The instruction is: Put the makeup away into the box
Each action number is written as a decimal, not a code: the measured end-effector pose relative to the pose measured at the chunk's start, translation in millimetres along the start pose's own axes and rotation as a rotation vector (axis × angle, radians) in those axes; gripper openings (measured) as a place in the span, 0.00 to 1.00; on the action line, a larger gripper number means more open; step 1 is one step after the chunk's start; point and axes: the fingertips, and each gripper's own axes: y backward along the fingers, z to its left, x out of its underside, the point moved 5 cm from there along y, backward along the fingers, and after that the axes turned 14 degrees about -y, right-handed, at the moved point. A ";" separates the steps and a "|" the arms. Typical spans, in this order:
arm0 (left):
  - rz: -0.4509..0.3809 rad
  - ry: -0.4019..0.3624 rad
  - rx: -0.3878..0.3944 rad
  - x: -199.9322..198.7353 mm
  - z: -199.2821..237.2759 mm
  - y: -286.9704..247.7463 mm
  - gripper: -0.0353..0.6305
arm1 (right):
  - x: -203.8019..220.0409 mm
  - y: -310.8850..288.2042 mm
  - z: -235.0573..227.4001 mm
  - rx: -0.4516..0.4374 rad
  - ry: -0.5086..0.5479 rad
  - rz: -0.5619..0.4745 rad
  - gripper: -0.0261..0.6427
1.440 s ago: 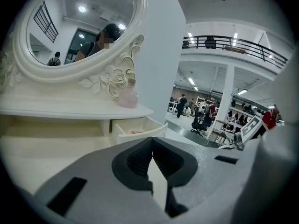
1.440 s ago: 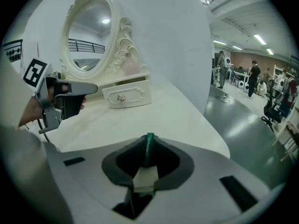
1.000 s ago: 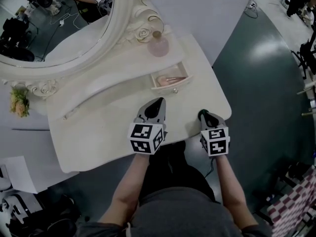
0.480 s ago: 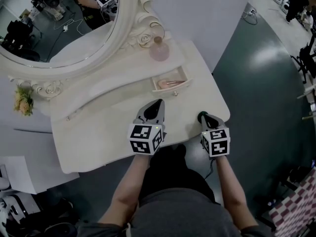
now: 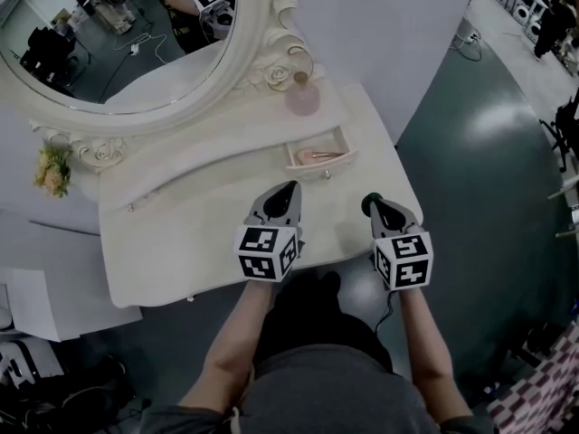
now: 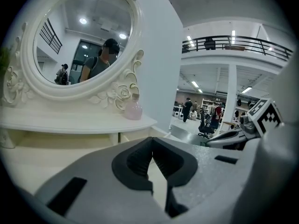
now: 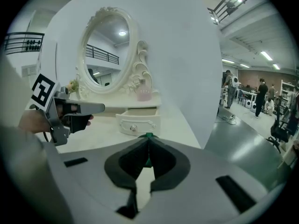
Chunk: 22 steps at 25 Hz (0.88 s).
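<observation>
A small open drawer (image 5: 336,146) in the white dressing table (image 5: 181,233) holds pink makeup pieces (image 5: 317,156); its front (image 7: 138,117) also faces the right gripper view. My right gripper (image 5: 371,204) hovers over the table's right front corner, shut on a small green makeup item (image 7: 148,135) that pokes out between its tips (image 7: 148,143). My left gripper (image 5: 288,188) hangs over the tabletop just in front of the drawer, its jaws (image 6: 150,143) closed with nothing between them. It reaches in from the left in the right gripper view (image 7: 100,107).
A pink perfume bottle (image 5: 303,98) stands on the raised shelf behind the drawer, beside the ornate oval mirror (image 5: 136,43). A small flower bunch (image 5: 52,170) sits at the far left. The table's edge drops to dark floor (image 5: 479,152) on the right.
My right gripper has lifted off the tabletop with the green item. The left gripper has barely moved.
</observation>
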 end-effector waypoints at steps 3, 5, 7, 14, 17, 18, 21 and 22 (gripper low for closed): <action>-0.008 -0.005 -0.017 -4.3 2.0 3.6 0.06 | -17.9 1.4 7.4 -0.038 0.011 -0.040 0.05; -0.012 -0.011 -0.027 -6.3 3.2 6.1 0.06 | -27.0 1.1 12.8 -0.058 0.029 -0.059 0.05; -0.014 -0.014 -0.040 -7.7 5.0 8.4 0.06 | -34.1 -0.6 17.9 -0.077 0.048 -0.071 0.05; -0.013 -0.019 -0.076 -8.6 6.1 13.8 0.06 | -53.8 -4.1 30.3 -0.133 0.095 -0.109 0.05; -0.019 -0.019 -0.093 -9.7 7.0 17.9 0.06 | -61.3 -3.6 36.2 -0.155 0.118 -0.124 0.05; -0.020 -0.019 -0.100 -10.1 7.8 19.6 0.06 | -63.3 -3.9 38.2 -0.161 0.125 -0.128 0.05; -0.019 -0.021 -0.118 -12.2 11.8 24.1 0.06 | -69.3 -6.3 44.4 -0.182 0.130 -0.137 0.05; -0.019 -0.022 -0.123 -13.1 13.4 25.1 0.06 | -71.3 -7.7 47.0 -0.190 0.132 -0.139 0.05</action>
